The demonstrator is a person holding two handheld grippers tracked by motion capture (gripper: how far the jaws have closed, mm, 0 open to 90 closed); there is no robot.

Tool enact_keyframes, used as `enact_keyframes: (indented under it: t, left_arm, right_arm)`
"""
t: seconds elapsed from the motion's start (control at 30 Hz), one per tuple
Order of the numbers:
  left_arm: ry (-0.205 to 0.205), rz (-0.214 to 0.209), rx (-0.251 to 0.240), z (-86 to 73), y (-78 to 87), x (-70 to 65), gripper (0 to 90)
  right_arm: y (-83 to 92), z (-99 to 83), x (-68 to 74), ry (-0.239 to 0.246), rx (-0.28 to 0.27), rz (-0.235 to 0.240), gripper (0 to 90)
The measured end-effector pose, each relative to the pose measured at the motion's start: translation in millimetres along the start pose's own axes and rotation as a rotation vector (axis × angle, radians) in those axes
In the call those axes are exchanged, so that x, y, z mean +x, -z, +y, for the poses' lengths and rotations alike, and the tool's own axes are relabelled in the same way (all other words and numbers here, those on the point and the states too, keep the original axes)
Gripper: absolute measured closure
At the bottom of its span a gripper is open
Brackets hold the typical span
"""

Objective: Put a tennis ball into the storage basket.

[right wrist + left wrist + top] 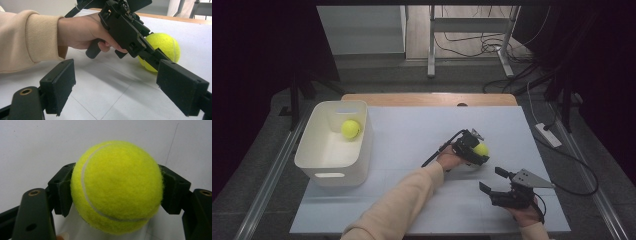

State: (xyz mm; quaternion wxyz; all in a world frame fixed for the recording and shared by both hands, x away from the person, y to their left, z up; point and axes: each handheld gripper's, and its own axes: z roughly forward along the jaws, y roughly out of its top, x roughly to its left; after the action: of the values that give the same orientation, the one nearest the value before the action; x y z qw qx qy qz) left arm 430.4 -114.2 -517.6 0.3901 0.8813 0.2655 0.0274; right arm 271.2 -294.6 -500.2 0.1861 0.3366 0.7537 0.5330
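A yellow tennis ball (481, 149) rests on the white mat (412, 135) right of centre, and my left gripper (479, 152) is shut on it. In the left gripper view the ball (117, 187) is squeezed between the black pads (62, 192), one on each side. My right gripper (490, 179) is held nearer the front edge, open, its jaws pointing toward the ball with nothing between them. In the right gripper view, beyond that gripper's own wide-apart jaws (115, 85), the left hand holds its gripper (125, 27) down on the ball (162, 47).
A white bin (332, 167) stands at the mat's left side with a second tennis ball (350, 128) inside it. A wooden table edge (427, 98) runs behind the mat. Cables lie on the floor to the right and behind.
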Motion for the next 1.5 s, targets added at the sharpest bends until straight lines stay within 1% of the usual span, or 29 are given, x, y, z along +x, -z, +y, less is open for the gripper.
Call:
enact_keyframes:
  t: [0.03, 0.07, 0.13, 0.2, 0.23, 0.27, 0.4, 0.47, 0.57, 0.8, 0.87, 0.9, 1.17, 1.37, 1.5]
  left_arm:
    - [0.007, -0.007, -0.002, -0.1, 0.5, 0.8, 27.0]
    - [0.025, -0.012, -0.012, 0.0, 1.2, 1.0, 27.1]
    - [0.022, -0.012, -0.015, 0.6, 2.8, 1.1, 27.2]
    - [0.010, -0.007, -0.033, 3.1, 8.5, 0.3, 27.2]
    - [0.011, -0.006, -0.037, 3.8, 10.4, 0.1, 27.2]
    - [0.011, -0.006, -0.037, 3.8, 10.4, 0.1, 27.2]
    - [0.003, 0.002, -0.040, 4.7, 19.8, 1.9, 27.2]
    - [0.006, 0.004, -0.046, 4.4, 24.1, 2.6, 27.2]
    - [0.020, -0.004, -0.063, 4.3, 29.1, 2.9, 27.2]
    - [0.009, 0.007, -0.066, 5.5, 36.4, 2.1, 27.2]
    - [0.012, 0.010, -0.067, 5.3, 38.7, 3.1, 27.2]
    - [0.022, 0.010, -0.070, 5.0, 40.1, 3.6, 27.2]
    - [0.021, 0.026, -0.091, 3.1, 53.6, 7.3, 27.1]
    - [0.030, 0.028, -0.105, 0.5, 63.9, 8.4, 27.1]
    - [0.036, 0.037, -0.110, -2.1, 70.0, 10.1, 27.1]
  right_arm:
    - [-0.1, 0.0, -0.1, 0.000, 0.001, 0.000, 15.4]
    - [-0.1, -0.1, -0.2, 0.000, 0.001, 0.000, 15.4]
    - [-0.1, -0.2, -0.2, 0.000, 0.002, 0.001, 15.4]
    - [0.1, -0.6, -0.8, -0.002, 0.003, -0.001, 15.4]
    - [0.2, -0.7, -1.0, -0.002, 0.003, -0.001, 15.4]
    - [0.2, -0.7, -1.0, -0.002, 0.003, -0.001, 15.4]
    - [0.5, -1.2, -1.3, -0.002, 0.005, -0.002, 15.4]
    - [0.5, -1.3, -1.4, -0.002, 0.006, -0.003, 15.5]
    - [0.2, -1.3, -1.0, -0.001, 0.006, -0.001, 15.4]
    - [-0.9, -1.3, -0.1, 0.004, 0.007, 0.003, 15.5]
    - [-1.0, -1.4, -0.3, 0.003, 0.007, 0.001, 15.5]
    - [-1.0, -1.6, -0.4, 0.003, 0.008, 0.002, 15.5]
    - [-1.5, -2.0, -0.1, 0.009, 0.016, 0.002, 15.5]
    - [-1.8, -2.0, 0.0, 0.013, 0.017, 0.000, 15.5]
    - [-2.3, -2.5, 0.2, 0.016, 0.021, -0.007, 15.5]
